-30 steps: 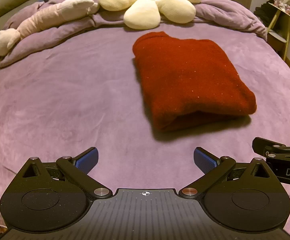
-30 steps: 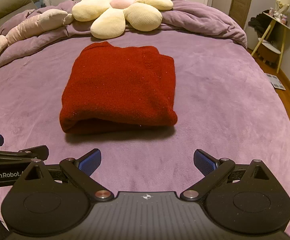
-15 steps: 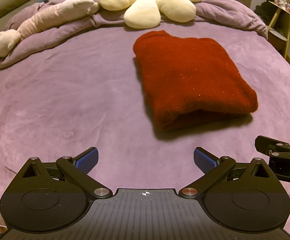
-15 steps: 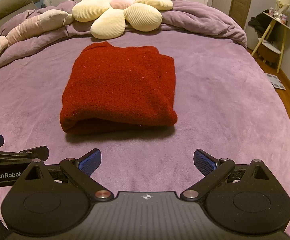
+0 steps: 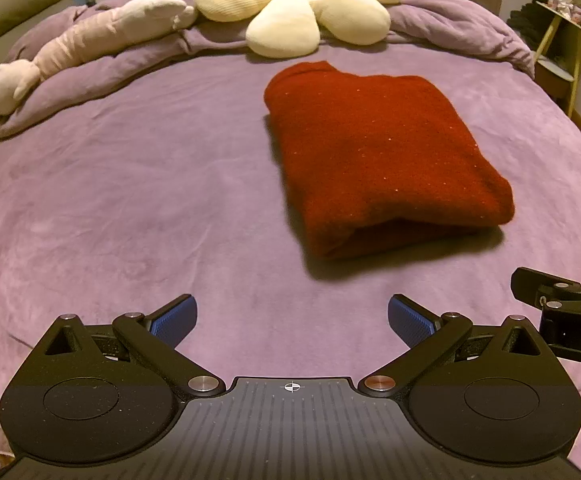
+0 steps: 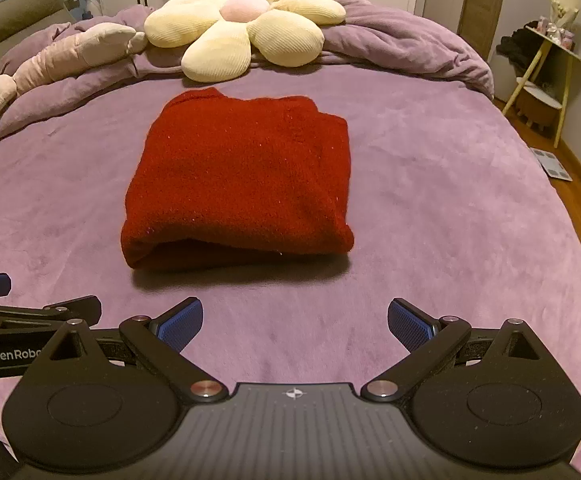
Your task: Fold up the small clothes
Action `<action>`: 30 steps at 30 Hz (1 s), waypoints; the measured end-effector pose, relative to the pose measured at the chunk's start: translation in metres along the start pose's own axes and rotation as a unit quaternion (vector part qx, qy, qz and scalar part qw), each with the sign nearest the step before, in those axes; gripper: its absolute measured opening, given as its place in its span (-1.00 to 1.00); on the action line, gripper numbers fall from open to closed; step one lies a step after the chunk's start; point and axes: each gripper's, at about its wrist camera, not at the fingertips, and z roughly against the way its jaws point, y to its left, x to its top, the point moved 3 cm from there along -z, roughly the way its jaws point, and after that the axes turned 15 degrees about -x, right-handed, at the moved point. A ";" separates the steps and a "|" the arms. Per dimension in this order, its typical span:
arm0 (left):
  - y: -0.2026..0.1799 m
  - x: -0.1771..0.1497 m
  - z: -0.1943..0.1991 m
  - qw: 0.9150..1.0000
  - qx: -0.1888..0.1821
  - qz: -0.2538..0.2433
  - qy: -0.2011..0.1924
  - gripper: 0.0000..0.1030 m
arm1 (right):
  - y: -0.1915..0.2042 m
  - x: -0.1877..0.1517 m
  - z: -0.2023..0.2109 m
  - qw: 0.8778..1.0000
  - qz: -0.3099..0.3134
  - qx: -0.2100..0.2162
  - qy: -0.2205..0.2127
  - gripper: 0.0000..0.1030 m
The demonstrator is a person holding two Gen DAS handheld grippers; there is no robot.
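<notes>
A red knitted garment (image 5: 378, 156) lies folded into a thick rectangle on the purple bedspread (image 5: 130, 200); it also shows in the right wrist view (image 6: 242, 184). My left gripper (image 5: 292, 318) is open and empty, hovering near the bed's front, with the garment ahead and to its right. My right gripper (image 6: 294, 320) is open and empty, with the garment straight ahead and apart from it. Each gripper shows at the edge of the other's view.
A cream flower-shaped pillow (image 6: 242, 28) and a long pale plush toy (image 6: 54, 60) lie on the bunched purple duvet (image 6: 402, 48) at the head of the bed. A small yellow-legged side table (image 6: 546, 76) stands to the right on the wooden floor.
Both grippers stay open and nearly still; the left view drifts slightly. The folded garment has not moved.
</notes>
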 end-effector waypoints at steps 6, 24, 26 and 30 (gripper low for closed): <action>-0.002 0.000 0.000 1.000 0.000 0.000 0.000 1.00 | -0.001 -0.001 0.001 1.000 -0.001 0.000 -0.002 0.92; -0.004 0.000 0.001 1.000 -0.009 -0.005 0.003 1.00 | -0.004 -0.001 0.005 1.000 -0.004 -0.002 -0.006 0.92; -0.005 0.000 0.001 1.000 -0.011 -0.005 0.005 1.00 | -0.005 -0.001 0.006 1.000 -0.004 -0.001 -0.007 0.92; -0.006 0.001 0.000 1.000 -0.018 -0.007 0.004 1.00 | -0.005 0.000 0.007 1.000 -0.004 -0.003 -0.008 0.92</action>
